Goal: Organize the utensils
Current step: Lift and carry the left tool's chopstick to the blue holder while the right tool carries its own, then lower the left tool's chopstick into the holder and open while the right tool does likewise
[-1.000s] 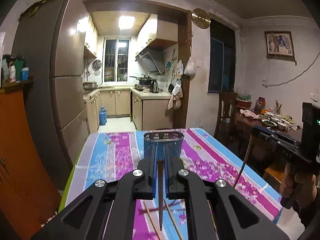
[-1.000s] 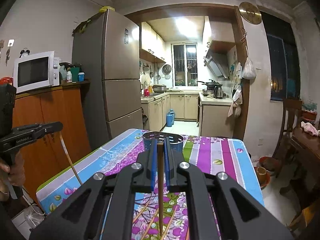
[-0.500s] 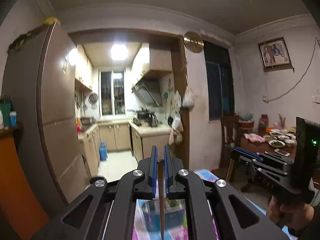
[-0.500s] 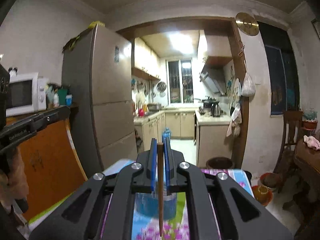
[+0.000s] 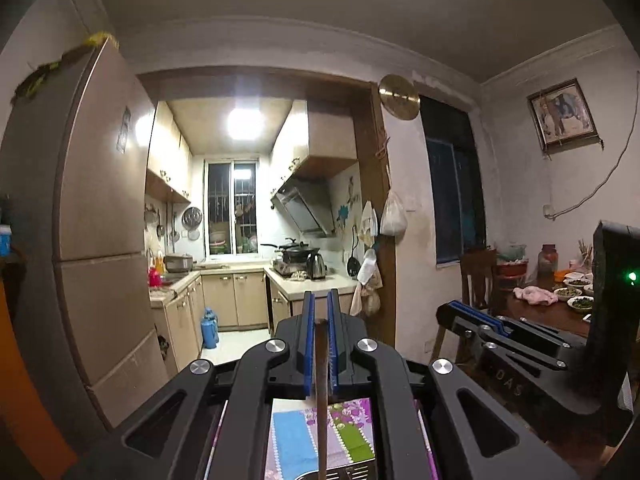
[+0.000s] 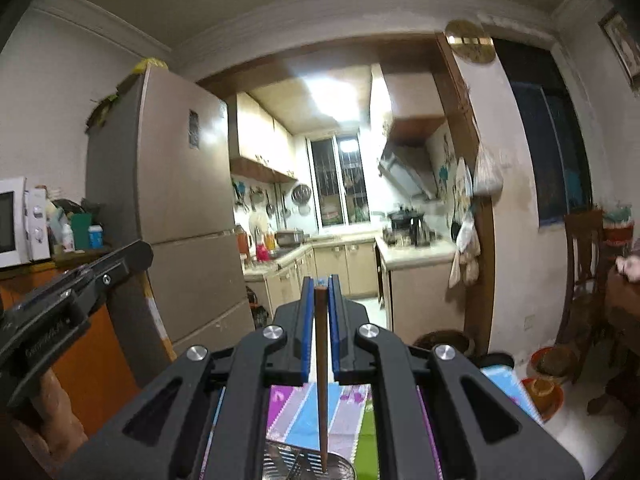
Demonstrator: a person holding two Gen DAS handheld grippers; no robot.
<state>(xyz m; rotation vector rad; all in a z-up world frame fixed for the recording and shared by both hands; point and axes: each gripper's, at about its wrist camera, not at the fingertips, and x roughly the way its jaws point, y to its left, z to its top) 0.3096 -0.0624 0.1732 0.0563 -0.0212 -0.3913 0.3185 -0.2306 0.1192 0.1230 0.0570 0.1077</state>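
My left gripper (image 5: 319, 312) is shut on a brown chopstick (image 5: 321, 400) that hangs straight down between the blue pads. Its tip sits over the rim of the perforated metal utensil holder (image 5: 344, 474) at the bottom edge. My right gripper (image 6: 320, 292) is shut on a second brown chopstick (image 6: 321, 380), held upright, tip reaching into the metal holder (image 6: 308, 462). The right gripper also shows at the right of the left wrist view (image 5: 500, 332); the left gripper body shows at the left of the right wrist view (image 6: 76, 280).
The table has a striped floral cloth (image 5: 296, 436). A tall fridge (image 6: 160, 216) and an orange cabinet (image 6: 92, 360) with a microwave (image 6: 16, 222) stand to the left. A dining table with bowls (image 5: 560, 300) and a chair (image 6: 584, 272) stand right. The kitchen lies beyond.
Both grippers have risen and moved forward over the holder, each still holding its chopstick. The holder went from well ahead on the table to directly beneath the fingers.
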